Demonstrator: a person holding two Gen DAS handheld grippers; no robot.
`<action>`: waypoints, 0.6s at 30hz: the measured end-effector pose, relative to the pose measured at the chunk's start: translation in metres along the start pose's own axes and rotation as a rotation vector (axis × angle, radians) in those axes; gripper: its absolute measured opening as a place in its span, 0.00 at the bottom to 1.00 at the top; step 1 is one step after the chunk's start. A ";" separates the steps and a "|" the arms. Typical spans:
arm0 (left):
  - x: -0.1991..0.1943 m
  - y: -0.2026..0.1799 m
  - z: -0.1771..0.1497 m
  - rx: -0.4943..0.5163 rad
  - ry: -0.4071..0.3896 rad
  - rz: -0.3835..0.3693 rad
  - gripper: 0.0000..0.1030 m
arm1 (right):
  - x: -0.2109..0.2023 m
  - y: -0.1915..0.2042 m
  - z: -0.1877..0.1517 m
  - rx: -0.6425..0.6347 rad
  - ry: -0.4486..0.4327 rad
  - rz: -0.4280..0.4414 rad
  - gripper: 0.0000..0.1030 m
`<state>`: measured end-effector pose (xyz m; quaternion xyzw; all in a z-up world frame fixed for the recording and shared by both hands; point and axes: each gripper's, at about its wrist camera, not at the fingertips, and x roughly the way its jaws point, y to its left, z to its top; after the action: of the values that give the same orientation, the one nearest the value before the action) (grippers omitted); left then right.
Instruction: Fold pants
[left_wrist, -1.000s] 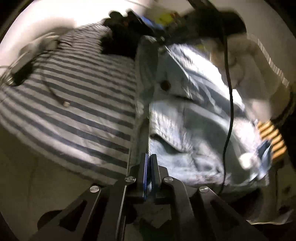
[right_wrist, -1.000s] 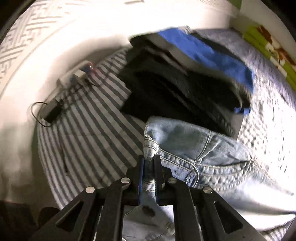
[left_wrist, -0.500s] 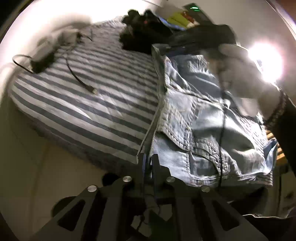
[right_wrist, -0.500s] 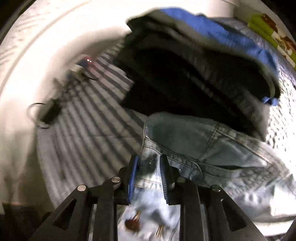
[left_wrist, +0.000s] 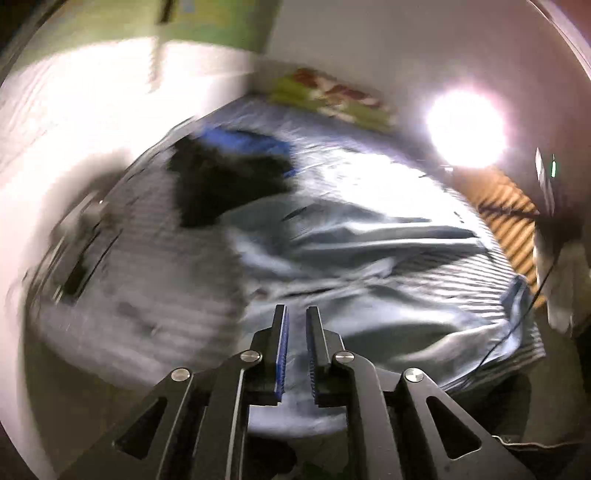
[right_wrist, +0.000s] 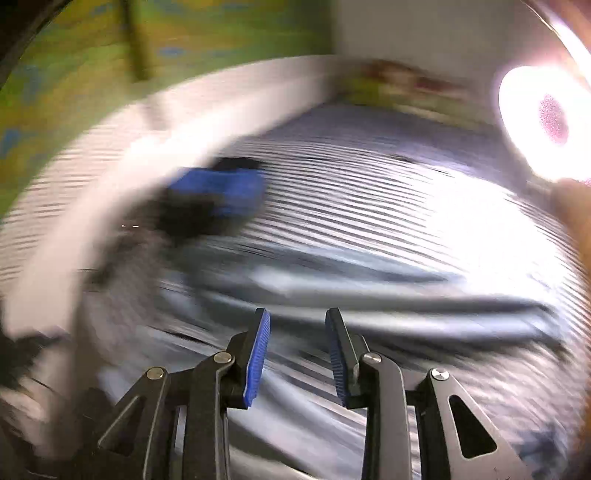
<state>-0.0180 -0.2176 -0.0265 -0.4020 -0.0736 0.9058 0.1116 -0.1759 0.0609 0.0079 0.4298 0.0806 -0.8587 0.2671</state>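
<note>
Both views heavily motion-blurred; detail is limited.

Left gripper (left_wrist: 296, 314): black two-finger tool with blue ribbed pads, a narrow gap showing between them, nothing in it. Right gripper (right_wrist: 297, 317): same build, pads clearly wider apart, also empty.

Just beyond both sets of tips: the light blue denim pants (left_wrist: 351, 251), lying rumpled in long creases across the grey-and-white striped bed cover (left_wrist: 177, 317). In the right wrist view the pants (right_wrist: 332, 291) read only as pale streaks; waistband and hems cannot be told apart.

Farther, toward the wall: a stack of dark folded garments with a blue one on top (left_wrist: 229, 173), well apart from the grippers. A bright round lamp (left_wrist: 465, 129) glares at far right.

Judgement: the pants are spread on the bed, neither tool holding cloth; this looks like the gap between laying out and making a fold. The next move calls for choosing two matching grip points along one edge, closing on a single layer at each, and lifting evenly.
</note>
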 end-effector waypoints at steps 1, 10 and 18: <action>0.006 -0.014 0.008 0.026 0.000 -0.026 0.16 | -0.006 -0.028 -0.018 0.038 0.024 -0.059 0.28; 0.125 -0.179 -0.010 0.309 0.240 -0.297 0.41 | -0.081 -0.254 -0.194 0.694 0.130 -0.321 0.33; 0.168 -0.277 -0.090 0.615 0.411 -0.364 0.61 | -0.105 -0.304 -0.223 0.788 0.111 -0.308 0.48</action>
<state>-0.0208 0.0979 -0.1445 -0.5027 0.1542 0.7520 0.3974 -0.1305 0.4406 -0.0751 0.5277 -0.1760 -0.8293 -0.0536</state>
